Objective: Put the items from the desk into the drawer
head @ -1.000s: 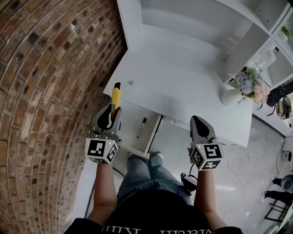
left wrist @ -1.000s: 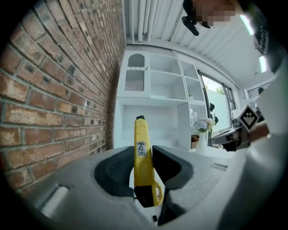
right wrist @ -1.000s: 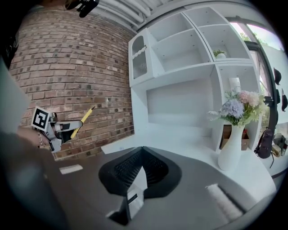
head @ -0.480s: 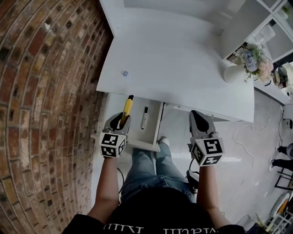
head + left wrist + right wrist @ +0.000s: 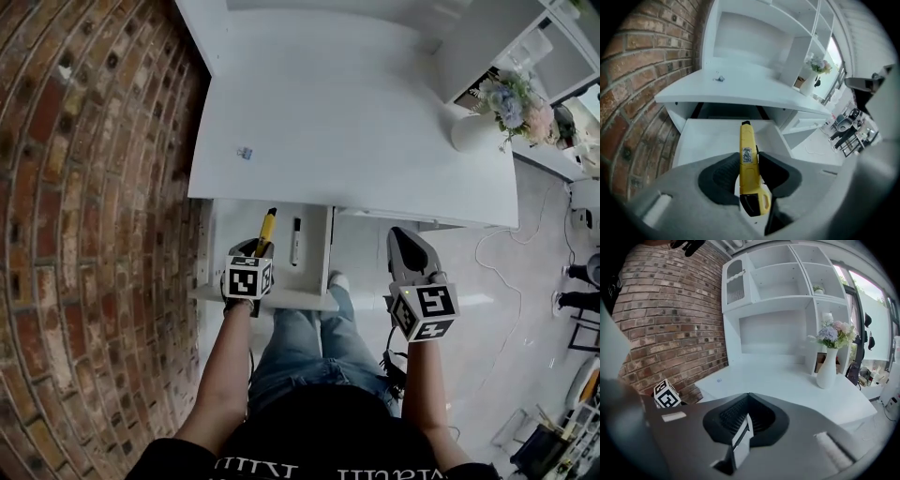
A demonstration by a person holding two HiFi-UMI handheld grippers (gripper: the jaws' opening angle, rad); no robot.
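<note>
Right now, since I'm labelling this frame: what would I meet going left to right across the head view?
brick wall → yellow utility knife → black marker → right gripper → white vase of flowers

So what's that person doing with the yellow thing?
The person is tidying the desk into the open drawer under it. Their left tool is clamped on a yellow utility knife and holds it over the drawer, pointing in. A black marker already lies inside. The right tool is shut and empty, off to the side. A small object and a vase of flowers are on the desk.
</note>
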